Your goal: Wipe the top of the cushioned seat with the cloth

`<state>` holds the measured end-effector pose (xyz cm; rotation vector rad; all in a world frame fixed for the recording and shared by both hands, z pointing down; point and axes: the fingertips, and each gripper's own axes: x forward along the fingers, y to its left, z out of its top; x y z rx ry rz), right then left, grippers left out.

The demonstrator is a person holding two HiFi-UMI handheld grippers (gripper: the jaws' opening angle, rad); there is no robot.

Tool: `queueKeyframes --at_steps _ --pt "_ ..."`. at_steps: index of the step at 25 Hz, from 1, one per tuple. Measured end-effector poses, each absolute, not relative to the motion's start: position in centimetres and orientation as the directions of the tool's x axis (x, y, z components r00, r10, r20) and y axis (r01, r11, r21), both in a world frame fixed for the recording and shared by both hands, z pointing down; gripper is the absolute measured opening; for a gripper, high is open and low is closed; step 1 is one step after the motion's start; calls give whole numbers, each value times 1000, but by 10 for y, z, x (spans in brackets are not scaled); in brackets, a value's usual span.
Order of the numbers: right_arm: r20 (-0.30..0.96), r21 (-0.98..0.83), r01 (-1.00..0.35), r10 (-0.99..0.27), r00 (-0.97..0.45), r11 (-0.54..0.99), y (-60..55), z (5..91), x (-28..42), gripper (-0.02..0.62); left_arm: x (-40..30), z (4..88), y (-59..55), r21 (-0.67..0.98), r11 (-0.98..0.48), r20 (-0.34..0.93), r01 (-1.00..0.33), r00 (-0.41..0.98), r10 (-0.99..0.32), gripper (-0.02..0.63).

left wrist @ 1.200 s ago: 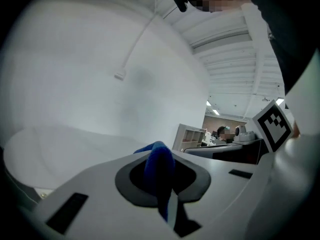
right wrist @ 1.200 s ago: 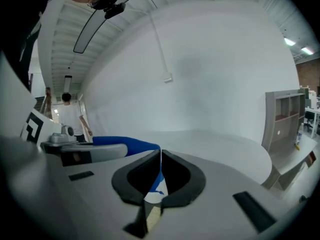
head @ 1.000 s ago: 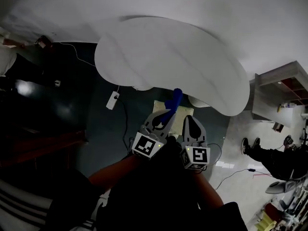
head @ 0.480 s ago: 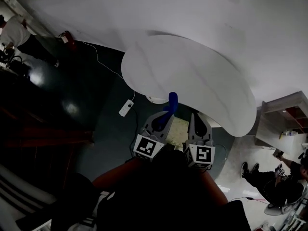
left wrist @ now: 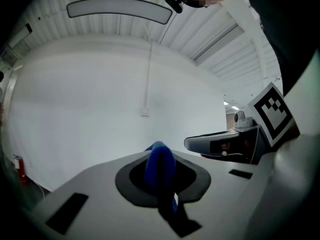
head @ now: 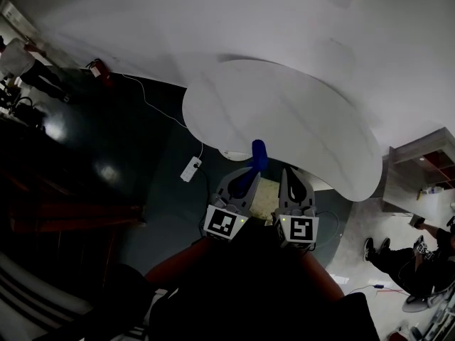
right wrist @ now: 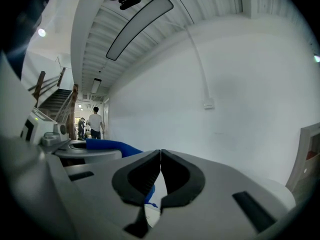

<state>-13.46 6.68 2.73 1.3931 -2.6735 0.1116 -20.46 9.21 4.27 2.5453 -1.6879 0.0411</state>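
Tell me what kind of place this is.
Probably an office or lab hall: a white curved table on a dark glossy floor, a power strip beside it, a fire extinguisher, and a staircase in the distance.

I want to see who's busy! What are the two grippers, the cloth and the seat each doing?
left gripper: shut on the cloth.
right gripper: shut, holding nothing.
cloth: pinched, its end sticking out.
cushioned seat: below the grippers, cloth not touching it.
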Motion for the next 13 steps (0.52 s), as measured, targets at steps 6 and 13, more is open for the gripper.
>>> queueKeyframes --at_steps 6,13 --pt "137 11 -830 -824 -550 557 74 25 -140 37 -211 44 96 75 -407 75 -910 412 -908 37" --pt "141 8 -835 -828 -543 550 85 30 -149 36 -217 50 105 85 -418 75 -904 424 -902 37"
